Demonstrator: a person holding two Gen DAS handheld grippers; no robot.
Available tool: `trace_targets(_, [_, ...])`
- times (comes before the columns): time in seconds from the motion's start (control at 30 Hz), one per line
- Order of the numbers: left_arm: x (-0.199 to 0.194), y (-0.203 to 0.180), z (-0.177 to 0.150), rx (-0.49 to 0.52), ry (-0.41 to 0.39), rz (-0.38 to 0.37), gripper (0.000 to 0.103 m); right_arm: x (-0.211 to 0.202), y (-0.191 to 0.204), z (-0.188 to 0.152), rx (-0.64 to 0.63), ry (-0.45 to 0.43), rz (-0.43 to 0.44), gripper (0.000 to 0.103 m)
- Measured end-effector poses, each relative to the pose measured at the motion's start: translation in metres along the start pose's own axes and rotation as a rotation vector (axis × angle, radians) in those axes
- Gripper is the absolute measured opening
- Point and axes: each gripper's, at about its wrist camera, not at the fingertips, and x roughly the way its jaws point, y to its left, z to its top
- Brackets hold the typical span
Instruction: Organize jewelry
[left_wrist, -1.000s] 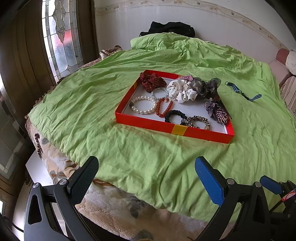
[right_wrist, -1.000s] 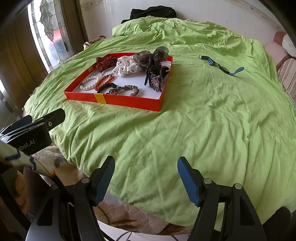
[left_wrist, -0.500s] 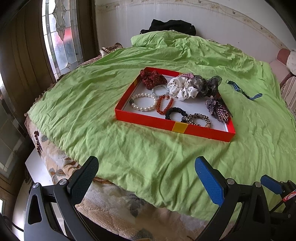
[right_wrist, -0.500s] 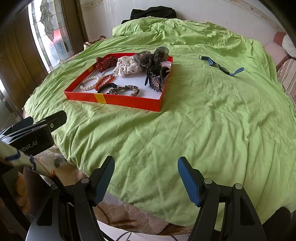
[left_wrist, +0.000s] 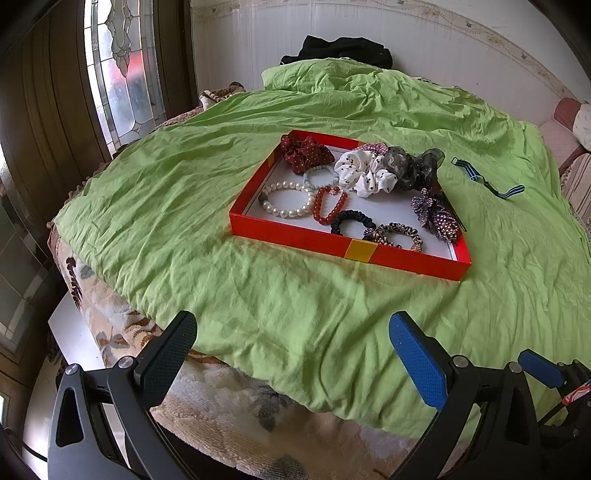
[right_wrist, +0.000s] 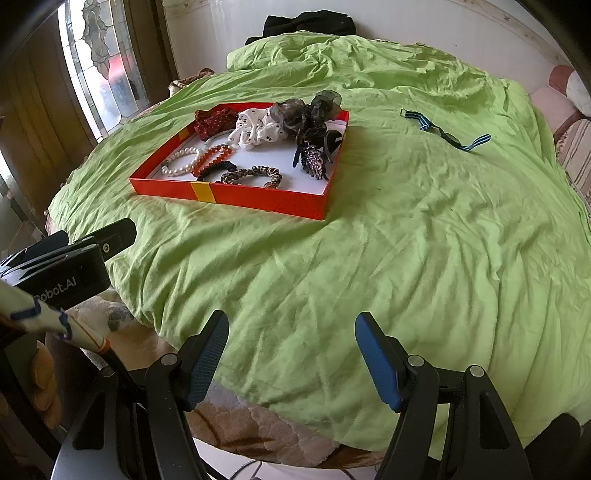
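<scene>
Left gripper (left_wrist: 291, 347) and right gripper (right_wrist: 291, 343), both spread and empty, hover at the bed's (left_wrist: 184, 206) near edge. Beyond, the red tray (left_wrist: 295, 242) gathers bracelets and scrunchies; farther right, a striped strap (right_wrist: 443, 131) lies unsorted, likely next.

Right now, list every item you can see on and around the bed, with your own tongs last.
tray: one, red with a yellow band, on the green sheet
pearl bracelet: one, white, tray's near left
pale bead bracelet: one, beside the pearls
red bead bracelet: one, tray's middle
black scrunchie: one, near front wall
leopard scrunchie: one, brown, near front wall
dark red scrunchie: one, dotted, far left corner
white scrunchie: one, black-dotted, far side
grey sheer scrunchie: one, far right
beaded hair clip: one, purple, right side
striped strap: one, blue, on the sheet outside the tray
green sheet: one, covers the bed
black garment: one, by the wall
left tongs: open
right tongs: open
</scene>
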Motion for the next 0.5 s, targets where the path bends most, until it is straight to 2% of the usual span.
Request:
trace_targets(0.33, [0.0009, 0.0018, -0.0010, -0.005, -0.001, -0.002, 0.103, 0.0014, 0.0020, -0.0003, -0.006, 0.008, 0.010, 0.076])
trace_targets(0.5, [-0.0075, 0.0018, 0.0010, -0.017, -0.013, 0.026, 0.103, -0.0019, 0.0014, -0.0013, -0.006, 0.000, 0.028, 0.076])
